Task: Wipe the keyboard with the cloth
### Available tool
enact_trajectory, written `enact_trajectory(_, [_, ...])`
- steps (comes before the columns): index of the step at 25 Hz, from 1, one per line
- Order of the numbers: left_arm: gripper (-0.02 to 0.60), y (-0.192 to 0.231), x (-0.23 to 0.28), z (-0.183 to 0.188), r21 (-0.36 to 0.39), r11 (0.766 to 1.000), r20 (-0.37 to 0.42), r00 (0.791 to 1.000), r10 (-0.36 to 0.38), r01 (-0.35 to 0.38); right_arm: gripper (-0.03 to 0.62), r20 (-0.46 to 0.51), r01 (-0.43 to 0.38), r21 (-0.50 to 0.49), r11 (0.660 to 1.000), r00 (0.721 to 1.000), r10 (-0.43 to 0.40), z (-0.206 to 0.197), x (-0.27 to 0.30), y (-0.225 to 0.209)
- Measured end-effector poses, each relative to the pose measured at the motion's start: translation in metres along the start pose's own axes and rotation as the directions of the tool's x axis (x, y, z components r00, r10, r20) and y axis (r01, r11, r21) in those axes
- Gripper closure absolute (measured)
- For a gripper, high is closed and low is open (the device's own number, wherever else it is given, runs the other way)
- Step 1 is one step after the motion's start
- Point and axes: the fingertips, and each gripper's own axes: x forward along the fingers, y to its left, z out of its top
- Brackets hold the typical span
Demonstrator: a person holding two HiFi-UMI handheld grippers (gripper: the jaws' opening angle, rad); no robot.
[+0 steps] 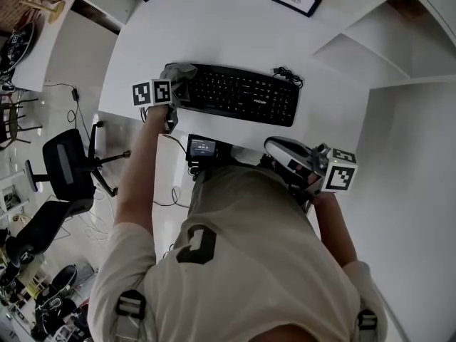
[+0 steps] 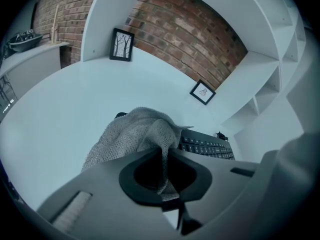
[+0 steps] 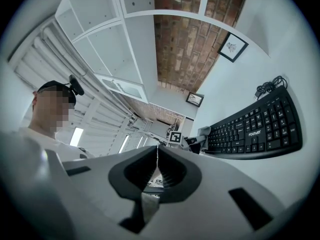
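Your left gripper (image 2: 164,153) is clamped on the cloth (image 2: 134,134), with a fold pinched between its jaws. The cloth lies over the left end of the keyboard (image 1: 242,95), which sits on the white desk (image 1: 214,27). Your right gripper (image 3: 157,154) is closed on nothing, held near your body. The wipe looks barely begun: the keys to the right remain to be covered.

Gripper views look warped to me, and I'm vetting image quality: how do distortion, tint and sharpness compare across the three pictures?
Left gripper view: strong fisheye with dark corners, bluish cast, cloth weave sharp. Right gripper view: same bending of the shelves, keyboard print legible, mosaic patch at left. Head view: edges also curved, even light, no hard glare.
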Motion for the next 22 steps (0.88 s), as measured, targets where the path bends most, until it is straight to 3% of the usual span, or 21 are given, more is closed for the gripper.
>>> enact_trajectory(10, [0.572,-0.018,0.007,-0.005,0.002,1.0,0.005,1.0,-0.017,0.017,0.588,0.019,0.002,0.003,1.0,1.0,-0.002,-0.001,-0.01,0.002])
enact_trajectory(14, [0.572,-0.03,0.013,-0.006,-0.042,0.997,0.009,0.998,-0.057,0.057,0.588,0.038,0.0,0.003,1.0,0.999,0.0,0.001,-0.016,0.003])
enact_trajectory(22, [0.572,-0.051,0.026,-0.011,-0.06,0.995,0.002,0.997,-0.081,0.081,0.588,0.075,-0.007,0.018,1.0,0.997,0.006,0.002,-0.03,0.0])
